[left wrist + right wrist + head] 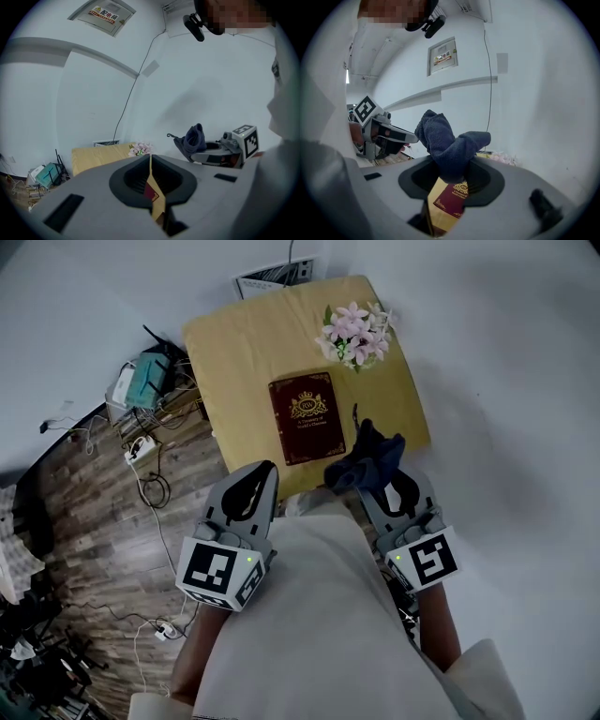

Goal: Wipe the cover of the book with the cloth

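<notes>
Okay, I've got the book (307,418) in the head view: dark red cover, gold crest and gold border, closed and lying flat near the middle of the yellow table (234,343). It's bare, nothing resting on it. A pink and white flower bunch (356,334) sits at the table's far right corner, apart from the book.

My right gripper (373,476) is clenched on the dark blue cloth (367,457), which bunches up above the jaws and hangs over the table's near edge, just right of the book and clear of its cover.

My left gripper (266,472) is pressed closed with nothing between the jaws, hovering off the table's near edge.

Left of the table, a low rack (164,399) holds a teal box (148,374).
</notes>
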{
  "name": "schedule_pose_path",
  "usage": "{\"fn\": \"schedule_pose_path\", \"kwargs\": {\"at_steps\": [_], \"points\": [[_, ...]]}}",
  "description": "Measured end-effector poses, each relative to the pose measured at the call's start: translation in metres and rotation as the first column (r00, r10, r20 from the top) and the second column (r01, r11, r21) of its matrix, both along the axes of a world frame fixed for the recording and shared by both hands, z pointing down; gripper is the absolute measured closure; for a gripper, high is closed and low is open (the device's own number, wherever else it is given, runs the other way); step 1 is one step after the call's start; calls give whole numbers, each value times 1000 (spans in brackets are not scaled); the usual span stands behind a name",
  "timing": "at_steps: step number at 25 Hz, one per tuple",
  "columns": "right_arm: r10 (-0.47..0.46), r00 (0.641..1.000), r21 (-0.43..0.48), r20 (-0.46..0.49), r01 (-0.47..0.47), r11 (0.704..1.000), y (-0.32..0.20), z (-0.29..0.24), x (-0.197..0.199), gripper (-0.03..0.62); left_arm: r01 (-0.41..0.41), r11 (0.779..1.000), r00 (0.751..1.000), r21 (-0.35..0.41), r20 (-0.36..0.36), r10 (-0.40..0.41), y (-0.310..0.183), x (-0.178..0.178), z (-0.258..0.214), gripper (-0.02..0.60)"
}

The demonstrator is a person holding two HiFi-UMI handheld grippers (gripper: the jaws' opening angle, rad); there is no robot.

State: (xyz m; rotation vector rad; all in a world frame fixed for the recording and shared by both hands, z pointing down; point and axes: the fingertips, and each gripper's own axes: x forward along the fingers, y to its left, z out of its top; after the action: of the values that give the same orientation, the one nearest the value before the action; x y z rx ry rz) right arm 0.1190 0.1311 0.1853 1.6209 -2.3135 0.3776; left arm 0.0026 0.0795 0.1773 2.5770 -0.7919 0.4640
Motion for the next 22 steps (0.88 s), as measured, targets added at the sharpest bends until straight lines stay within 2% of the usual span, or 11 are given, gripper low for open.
{"fn": "schedule_pose_path", "kwargs": {"at_steps": [7,22], "points": [[-34,999,30,-5,34,999,0,-8,-10,441,-17,1000,1000,9,-3,17,4,1,-3,560],[-4,998,71,70,-1,998,-14,-22,-2,441,-19,1000,1000,11,-2,19,3,11,-4,560]]}}
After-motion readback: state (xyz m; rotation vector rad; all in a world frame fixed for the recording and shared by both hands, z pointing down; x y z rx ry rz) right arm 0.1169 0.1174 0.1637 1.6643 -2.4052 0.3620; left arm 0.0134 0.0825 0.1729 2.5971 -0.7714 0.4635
